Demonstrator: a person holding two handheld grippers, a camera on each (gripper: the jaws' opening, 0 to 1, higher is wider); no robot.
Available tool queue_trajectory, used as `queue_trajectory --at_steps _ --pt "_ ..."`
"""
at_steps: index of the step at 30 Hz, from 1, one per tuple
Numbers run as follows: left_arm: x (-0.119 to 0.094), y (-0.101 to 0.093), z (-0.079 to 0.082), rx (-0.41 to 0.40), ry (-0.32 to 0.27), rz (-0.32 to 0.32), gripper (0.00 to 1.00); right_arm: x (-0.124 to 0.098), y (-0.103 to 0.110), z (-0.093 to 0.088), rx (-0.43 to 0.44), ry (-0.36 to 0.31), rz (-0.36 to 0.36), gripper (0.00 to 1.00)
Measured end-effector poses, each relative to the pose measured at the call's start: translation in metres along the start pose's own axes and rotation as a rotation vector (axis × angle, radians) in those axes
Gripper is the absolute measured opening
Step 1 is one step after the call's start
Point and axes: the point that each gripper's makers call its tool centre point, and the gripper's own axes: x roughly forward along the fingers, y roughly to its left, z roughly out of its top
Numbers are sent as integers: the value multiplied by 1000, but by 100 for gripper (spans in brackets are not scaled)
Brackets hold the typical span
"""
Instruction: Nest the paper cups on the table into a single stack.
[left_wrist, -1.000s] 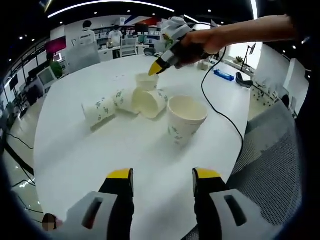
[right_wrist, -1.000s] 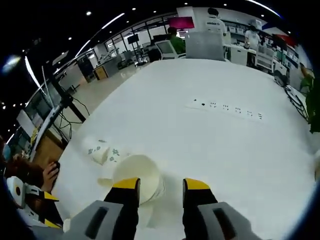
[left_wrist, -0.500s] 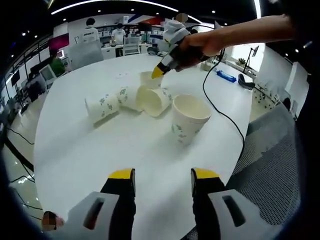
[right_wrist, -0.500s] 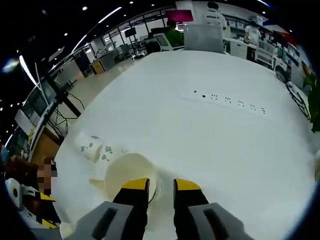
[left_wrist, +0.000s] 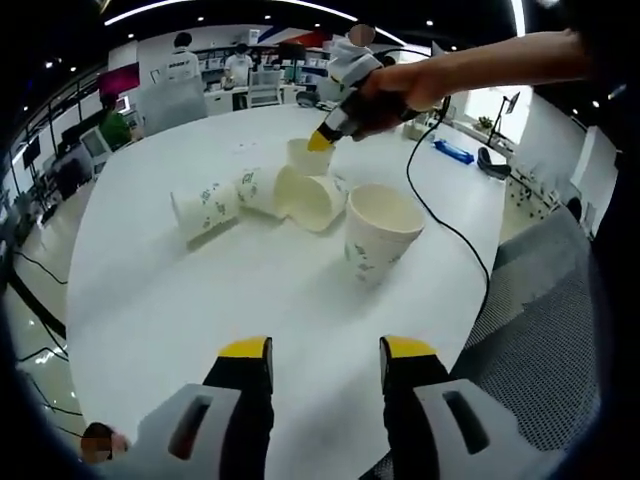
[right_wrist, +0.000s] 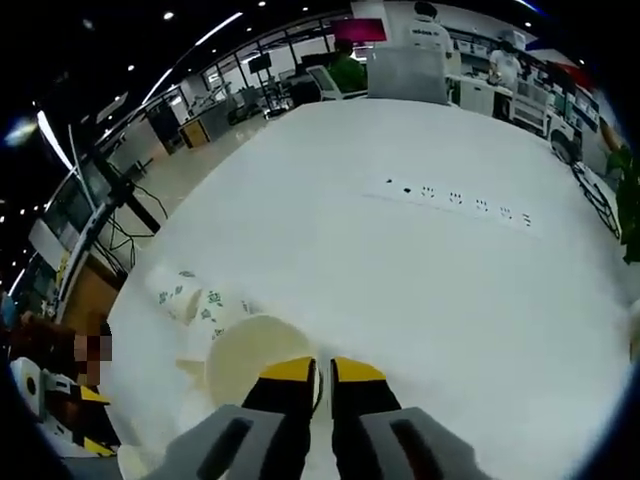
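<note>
Here, right gripper (right_wrist: 320, 368) clamped on upright cup (right_wrist: 258, 355) rim, left gripper (left_wrist: 322, 350) open, hovering.

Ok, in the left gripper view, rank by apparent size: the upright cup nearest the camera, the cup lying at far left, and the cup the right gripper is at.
1. Upright cup, nearest.
2. Far-left lying cup.
3. Cup at the right gripper, farthest and partly hidden.
Distance may explain the differences.

In the left gripper view, the right claw (left_wrist: 322, 139) covers part of the far upright paper cup (left_wrist: 305, 157), so its hold there cannot be judged. In the right gripper view, that claw's yellow tips (right_wrist: 284, 374) hide the cup's (right_wrist: 250, 355) near rim, and the lower edge crops the cup lying behind it (right_wrist: 190, 300).
</note>
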Motion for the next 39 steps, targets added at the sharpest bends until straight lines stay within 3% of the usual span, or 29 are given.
queue_trajectory --at_steps 4,8,10,12,14,20,30,32,39 --pt "0 0 -1 0 5 0 41 6 -7 3 -3 -1 2 0" --pt "1 1 -2 1 4 0 41 -3 -4 2 -2 -9 -3 0" --pt "1 1 -2 4 3 1 41 4 -14 8 -1 -13 -7 0" --pt "1 1 0 4 1 1 41 -9 -6 3 -2 -16 -8 0" --pt "1 1 3 5 -3 2 41 -3 -15 10 -4 -22 -11 0" --pt "3 -2 9 10 -10 -3 41 -10 -21 11 -3 -31 -19 0" --pt "1 0 13 21 -17 -2 41 -20 -20 12 1 -52 -19 0" --pt "0 -1 16 23 -23 0 41 -32 -13 9 -2 -59 -17 0" --pt "5 3 34 38 -52 4 42 -42 -14 16 -22 -78 -15 0"
